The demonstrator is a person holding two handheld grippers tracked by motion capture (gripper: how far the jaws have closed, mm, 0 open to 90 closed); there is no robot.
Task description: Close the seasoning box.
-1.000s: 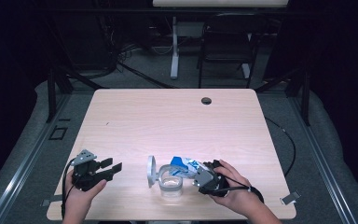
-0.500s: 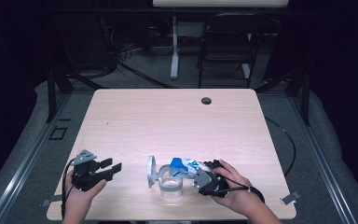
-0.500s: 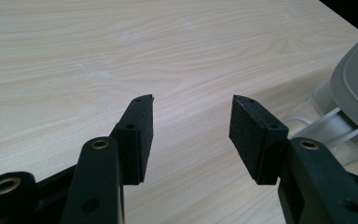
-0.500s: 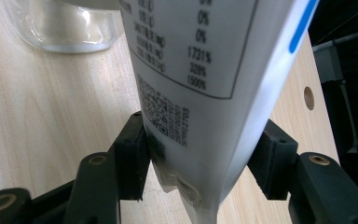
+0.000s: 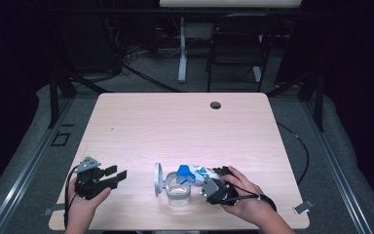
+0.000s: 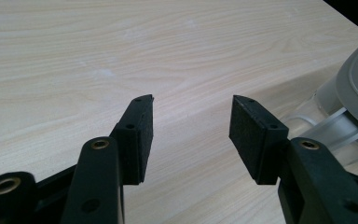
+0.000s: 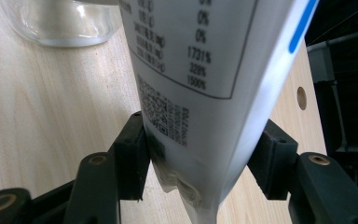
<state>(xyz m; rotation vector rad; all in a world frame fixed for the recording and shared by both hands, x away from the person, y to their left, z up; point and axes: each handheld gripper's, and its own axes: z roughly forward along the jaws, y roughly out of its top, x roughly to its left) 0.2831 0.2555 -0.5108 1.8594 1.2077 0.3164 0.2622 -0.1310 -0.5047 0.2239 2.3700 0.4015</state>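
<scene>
A clear glass jar (image 5: pixel 179 193) stands near the table's front edge, its hinged lid (image 5: pixel 158 178) swung open to the left. A white and blue pouch (image 5: pixel 196 171) lies tilted over the jar's mouth, blue spout end toward the jar. My right gripper (image 5: pixel 208 181) is shut on the pouch's tail end. In the right gripper view both pads press the printed pouch (image 7: pixel 200 60) between the jaws of the right gripper (image 7: pixel 200 154), with the jar (image 7: pixel 60 23) beyond. My left gripper (image 5: pixel 116 174) rests open to the jar's left; in the left gripper view the left gripper (image 6: pixel 191 128) holds nothing, with the jar (image 6: pixel 328 128) at right.
The light wooden table (image 5: pixel 185 131) stretches away behind the jar, with a round cable hole (image 5: pixel 215 105) near its far edge. Chairs and a desk leg stand in the dark beyond it. A cable trails off the table's right side.
</scene>
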